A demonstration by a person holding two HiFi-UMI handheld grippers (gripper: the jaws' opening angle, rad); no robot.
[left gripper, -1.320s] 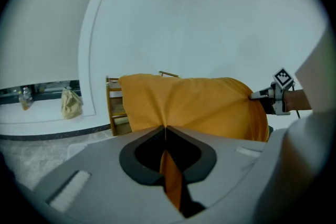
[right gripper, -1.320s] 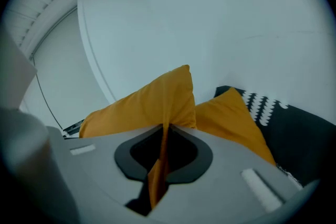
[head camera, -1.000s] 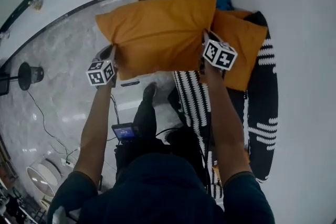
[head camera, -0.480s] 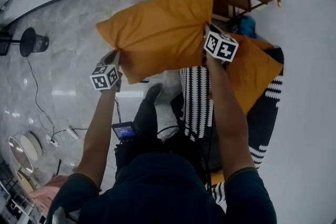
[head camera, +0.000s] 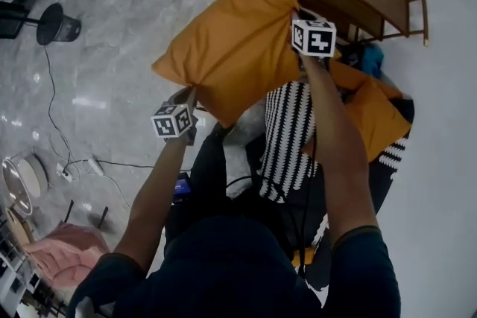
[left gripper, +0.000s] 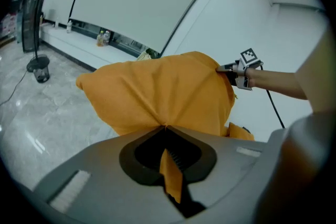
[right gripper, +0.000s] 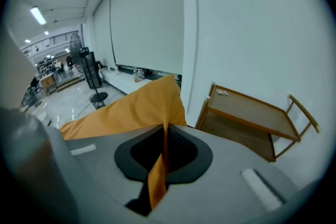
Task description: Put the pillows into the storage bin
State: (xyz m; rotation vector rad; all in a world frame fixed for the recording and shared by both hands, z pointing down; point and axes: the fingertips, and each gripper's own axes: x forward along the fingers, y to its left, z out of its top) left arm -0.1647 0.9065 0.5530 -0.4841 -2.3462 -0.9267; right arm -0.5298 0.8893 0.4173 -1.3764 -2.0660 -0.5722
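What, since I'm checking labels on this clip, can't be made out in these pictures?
- Head view: second pillow, partly behind the right arm.
- Head view: striped fabric, top hidden by the held pillow; what it is, unclear.
- Right gripper view: paper tag on the wooden shelf, too small to read.

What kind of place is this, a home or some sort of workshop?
Probably a big indoor hall set up for recording, not a home: a polished marble-look floor, cables trailing across it, a standing fan, and a mezzanine railing under strip lights.
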